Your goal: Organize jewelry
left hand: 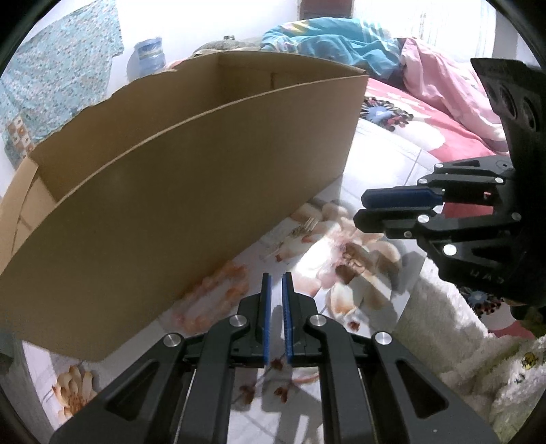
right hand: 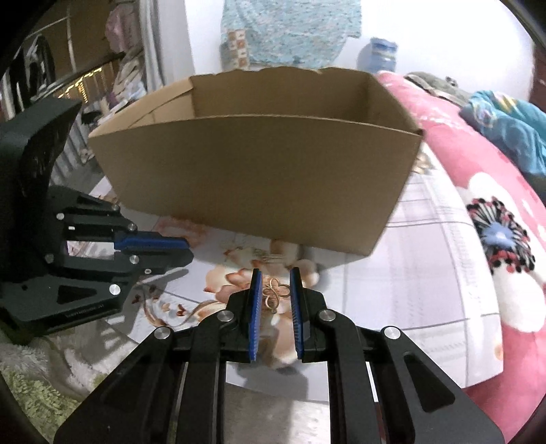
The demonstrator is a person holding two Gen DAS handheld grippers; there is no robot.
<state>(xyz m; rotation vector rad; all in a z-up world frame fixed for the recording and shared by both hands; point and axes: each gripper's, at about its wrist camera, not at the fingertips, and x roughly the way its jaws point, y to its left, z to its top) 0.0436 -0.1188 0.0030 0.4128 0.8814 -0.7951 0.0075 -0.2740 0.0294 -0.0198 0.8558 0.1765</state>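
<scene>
Where the right gripper [right hand: 275, 283] tilts downward toward the bed, we see a small gold ornament [right hand: 274, 294] of looped wire pinched between its two blue pads [right hand: 255, 314], lifted clear of the floral bedsheet [right hand: 426, 273] below. The jaws stand narrowly apart, clenched on that piece of jewelry, which spans the gap from one pad to the other near the fingertips.

Beside it, we find the left gripper [left hand: 276, 283], also pitched down at the sheet. Its blue pads sit almost together with only a thin slit between them, and we see nothing held there: it is closed on nothing. From the right wrist view this left gripper [right hand: 186, 251] lies low at the left edge, fingers pointing toward the middle of the scene; from the left wrist view the right gripper [left hand: 360, 206] reaches in from the right edge, turned on its side so one finger sits over the other.

Just beyond both fingertips stands an open cardboard box [right hand: 259, 170], resting on the sheet, its near wall facing us and its top flaps torn away unevenly. We cannot see its floor.

Farther back we see a pink flowered quilt [right hand: 477, 211], a crumpled teal cloth [left hand: 334, 41], and a patterned blue garment [right hand: 290, 30] hanging on the white wall.
</scene>
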